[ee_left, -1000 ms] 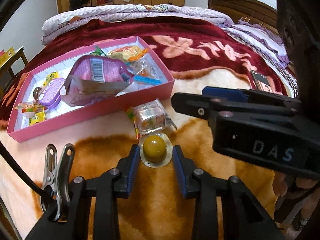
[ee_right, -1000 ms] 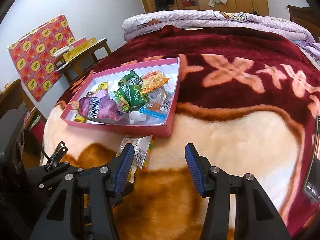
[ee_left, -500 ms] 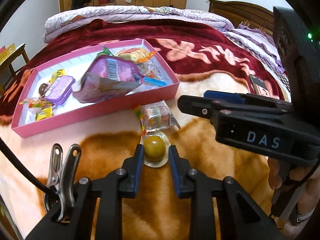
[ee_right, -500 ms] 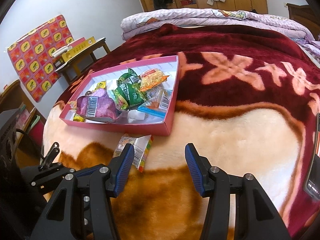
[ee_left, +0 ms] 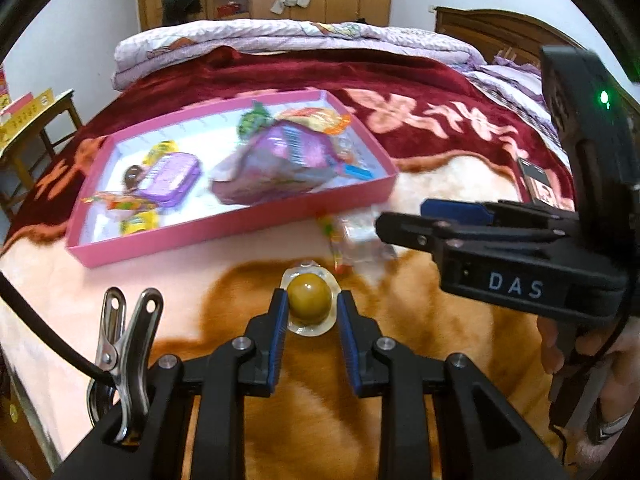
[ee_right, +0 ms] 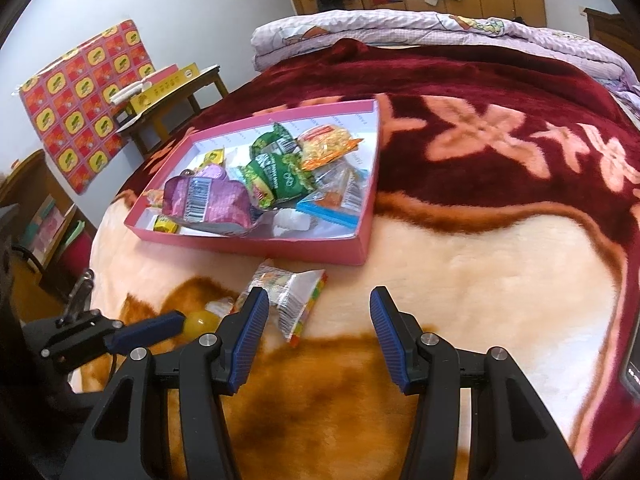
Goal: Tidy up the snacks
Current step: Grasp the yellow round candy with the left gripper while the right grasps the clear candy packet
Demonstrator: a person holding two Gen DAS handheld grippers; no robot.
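Blue-padded fingers (ee_left: pixel 280 320) of the left gripper (ee_left: pixel 310 312) now press against both sides of the yellow jelly cup (ee_left: pixel 310 296), pinching it; a second ago they stood apart with the cup lying loose between them. The cup sits at the fingertips over the orange patch of the blanket (ee_left: pixel 304 380) on the bed, and whether it has left the blanket cannot be told. Just beyond it lies a clear snack packet (ee_left: pixel 352 240), blurred in the left view, close to the near wall of the pink box (ee_left: pixel 224 232). Inside the box lie a purple bag (ee_left: pixel 276 164), a lilac tin (ee_left: pixel 172 174) and small sweets, as before. The box appears farther off than in the earlier frames. The right gripper (ee_right: pixel 316 328) hangs beside the left one with its fingers (ee_right: pixel 250 332) spread wide on nothing, unchanged; its view shows the packet (ee_right: pixel 292 296) near its left finger and a green bag (ee_right: pixel 276 172) in the box (ee_right: pixel 256 244).
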